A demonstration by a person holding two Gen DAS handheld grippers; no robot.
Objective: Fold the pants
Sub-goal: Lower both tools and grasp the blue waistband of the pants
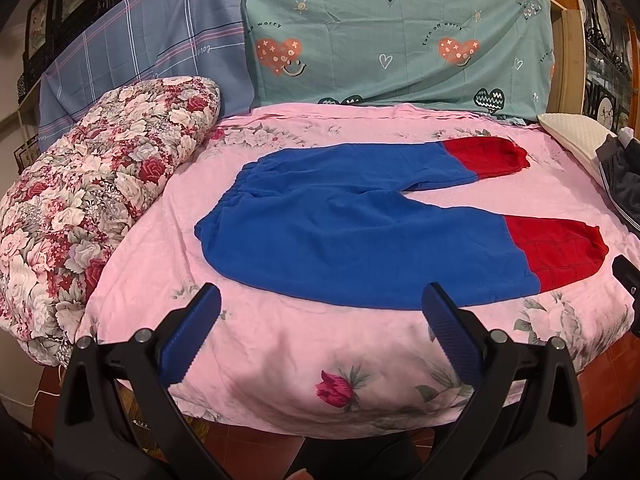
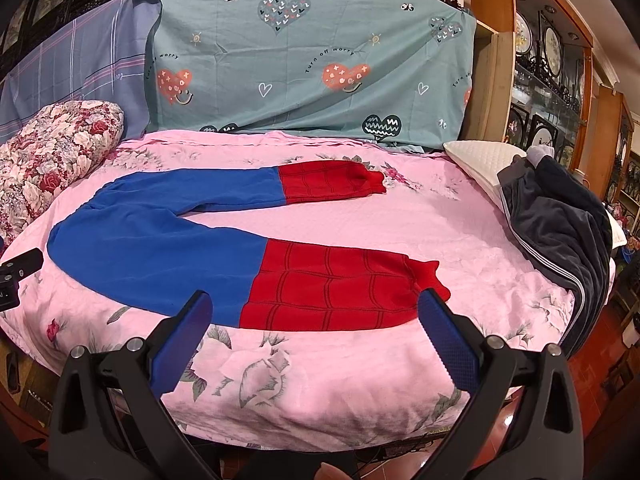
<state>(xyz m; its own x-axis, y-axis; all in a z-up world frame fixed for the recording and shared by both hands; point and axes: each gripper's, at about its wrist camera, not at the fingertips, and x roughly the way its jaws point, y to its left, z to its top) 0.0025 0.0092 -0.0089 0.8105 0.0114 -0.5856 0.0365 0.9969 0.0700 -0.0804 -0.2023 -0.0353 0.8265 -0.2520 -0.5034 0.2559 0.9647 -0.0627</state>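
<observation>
Blue pants (image 1: pixel 352 220) (image 2: pixel 152 248) with red lower legs (image 1: pixel 556 254) (image 2: pixel 332 292) lie flat on the pink floral bedspread (image 1: pixel 304 360) (image 2: pixel 320 376), waistband to the left, legs spread apart to the right. My left gripper (image 1: pixel 320 300) hovers open just short of the near blue leg, nothing between its blue fingers (image 1: pixel 192 340). My right gripper (image 2: pixel 316 306) is open too, in front of the near red leg and its cuff (image 2: pixel 430 280). The far red cuff (image 2: pixel 372 182) lies near the back. Neither gripper touches the cloth.
A rolled floral quilt (image 1: pixel 88 208) (image 2: pixel 48 152) lies at the left. A white pillow (image 2: pixel 480 164) and a dark garment with white stripes (image 2: pixel 560 232) sit at the right. Green and blue sheets (image 1: pixel 400 32) hang behind. The bed's front edge drops to a red tiled floor (image 1: pixel 256 452).
</observation>
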